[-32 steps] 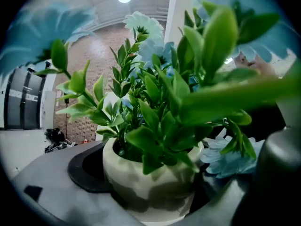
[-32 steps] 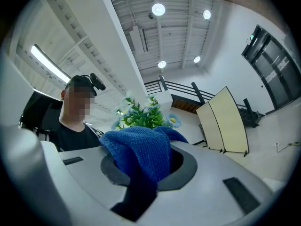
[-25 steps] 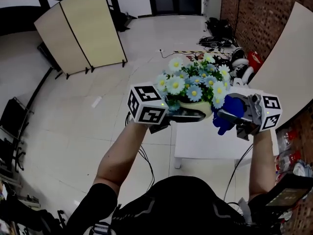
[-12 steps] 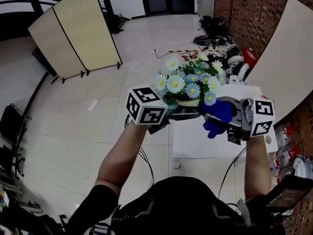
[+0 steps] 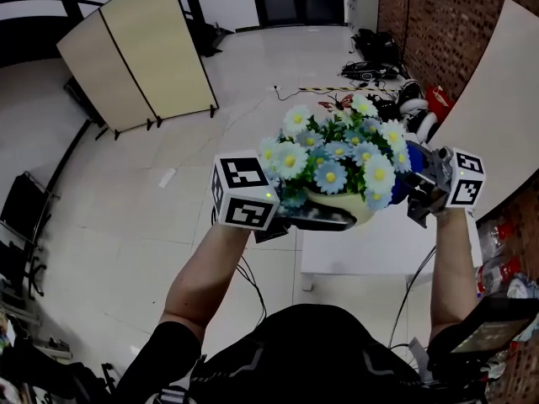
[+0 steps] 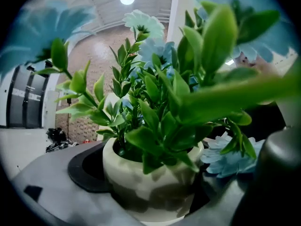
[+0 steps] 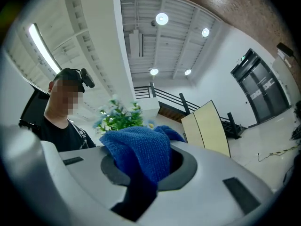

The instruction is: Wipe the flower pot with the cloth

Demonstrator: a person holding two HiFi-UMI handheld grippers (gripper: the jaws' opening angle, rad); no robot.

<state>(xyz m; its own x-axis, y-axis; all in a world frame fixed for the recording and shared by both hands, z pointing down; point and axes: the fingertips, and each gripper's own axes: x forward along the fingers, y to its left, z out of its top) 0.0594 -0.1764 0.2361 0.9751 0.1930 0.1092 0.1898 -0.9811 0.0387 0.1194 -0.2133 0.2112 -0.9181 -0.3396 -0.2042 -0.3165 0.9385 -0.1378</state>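
A cream flower pot (image 5: 340, 202) full of white and blue daisies (image 5: 337, 154) is held up in the air above the table. My left gripper (image 5: 310, 217) is shut on it. In the left gripper view the pot (image 6: 150, 185) fills the space between the jaws under green leaves (image 6: 160, 102). My right gripper (image 5: 418, 185) is to the right of the flowers, shut on a blue cloth (image 5: 402, 183) that the daisies mostly hide. In the right gripper view the cloth (image 7: 138, 149) bulges out of the jaws, and the flowers (image 7: 120, 117) show small beyond it, apart from the cloth.
A small white table (image 5: 362, 244) stands below the pot. A folding screen (image 5: 139, 49) is at the far left and a brick wall (image 5: 438, 23) at the right, with cables and bags (image 5: 379, 53) on the floor. The person (image 7: 63, 119) appears in the right gripper view.
The pot has come up and tipped toward the camera. My right gripper has moved right and up with the cloth, which now sits mostly behind the flowers.
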